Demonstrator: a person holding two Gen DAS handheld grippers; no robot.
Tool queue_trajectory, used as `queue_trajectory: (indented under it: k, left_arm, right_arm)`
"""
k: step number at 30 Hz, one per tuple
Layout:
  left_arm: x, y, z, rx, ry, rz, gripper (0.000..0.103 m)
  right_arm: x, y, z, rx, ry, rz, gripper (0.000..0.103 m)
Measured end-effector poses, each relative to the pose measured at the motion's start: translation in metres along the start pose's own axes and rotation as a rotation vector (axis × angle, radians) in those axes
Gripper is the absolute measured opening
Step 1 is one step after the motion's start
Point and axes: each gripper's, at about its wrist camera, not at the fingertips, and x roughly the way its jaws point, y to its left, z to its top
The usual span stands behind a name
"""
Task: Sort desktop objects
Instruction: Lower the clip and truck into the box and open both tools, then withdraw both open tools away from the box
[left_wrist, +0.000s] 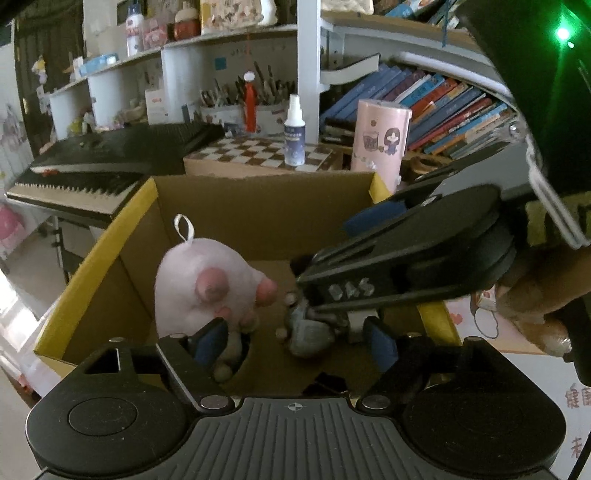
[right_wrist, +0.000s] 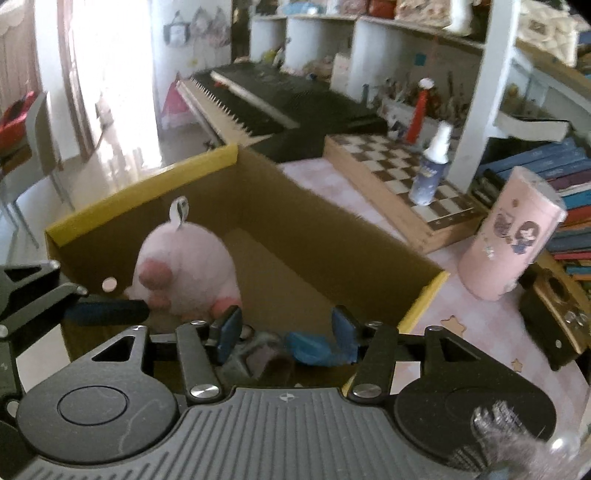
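so the pink-patterned bench (right_wrist: 332, 192) carries an open brown cardboard box with yellow-edged flaps (right_wrist: 147, 184), its long axis running from the near claws away toward the black electronic keyboard (right_wrist: 266, 99). behind it lie a wooden chessboard case (right_wrist: 388, 173) with a small white-capped spray bottle (right_wrist: 430, 170) upright on it, and a pink cylindrical tin with cartoon figures (right_wrist: 513, 236) that stands beside the box, upright.

inside the box, against its left wall, sits a pale pink plush toy with darker pink feet (left_wrist: 199, 284); it stands on end, its long axis upright, the white ribbon loop (left_wrist: 184, 227) pointing up and the feet facing the cameras. lower down on the box floor lies a small grey-blue toy figure (left_wrist: 306, 328), too blurred to tell which way it points.

the left claw (left_wrist: 295, 343) stands released, its blue pads wide apart over the box floor, pressing on nothing. the right claw (right_wrist: 284, 328) is partly spread with the grey-blue figure lying below and between its pads; whether they press on it i cannot tell.
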Motion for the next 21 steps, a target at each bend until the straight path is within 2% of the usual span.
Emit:
queue_trajectory:
  k: [6,10,14,21]
  left_arm:
    - [-0.024,0.001,-0.003,0.011,-0.07,0.038,0.083]
    - [-0.041,0.007,-0.007,0.001,-0.111,0.052,0.088]
    - [-0.056,0.018,-0.012,-0.03,-0.134,0.061,0.088]
    - [-0.082,0.033,-0.028,-0.056,-0.172,0.082,0.091]
  right_arm:
    - [-0.033,0.001,-0.005,0.079,-0.077,-0.053,0.052]
    - [-0.06,0.002,-0.014,0.126,-0.125,-0.105,0.052]
    - [-0.086,0.001,-0.032,0.249,-0.156,-0.15,0.052]
    - [-0.126,0.018,-0.069,0.346,-0.195,-0.258,0.052]
